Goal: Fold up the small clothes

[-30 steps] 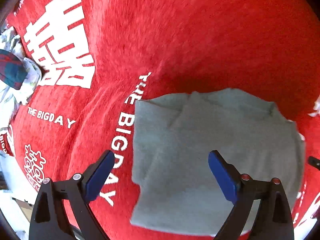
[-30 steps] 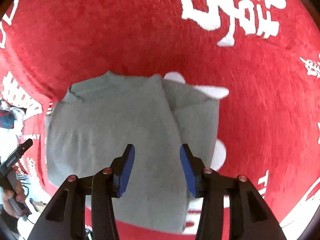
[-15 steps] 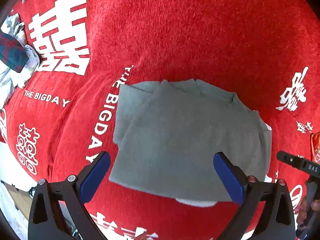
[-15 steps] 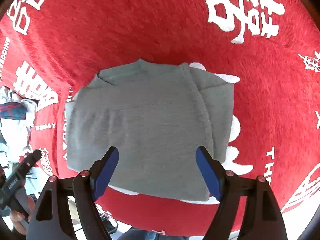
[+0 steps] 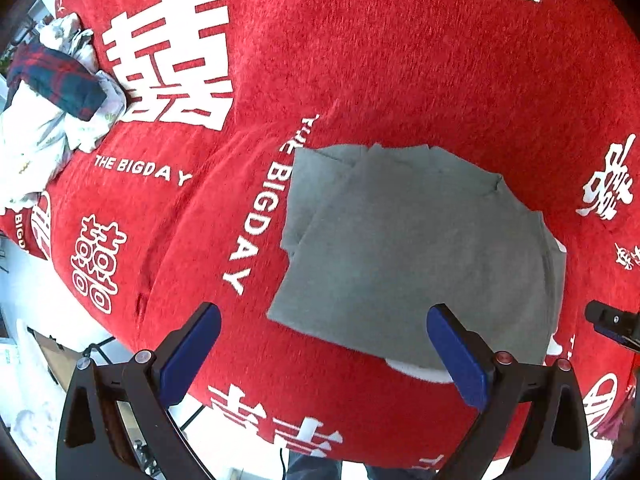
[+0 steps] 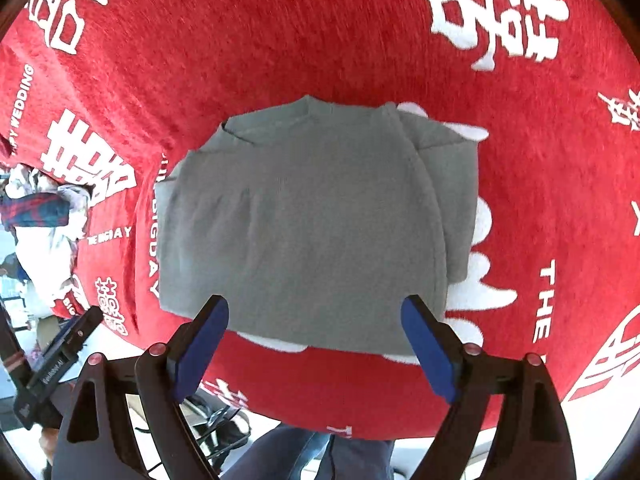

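Red plush tablecloth (image 5: 400, 60) with white lettering lay beneath both my grippers. Ahead of my fingers rested the folded grey knit garment (image 6: 312, 224), flat and released. My left gripper (image 5: 324, 354) stood spread wide, holding nothing; my right gripper (image 6: 316, 346) had just been opening, nothing between, freeing the fold.
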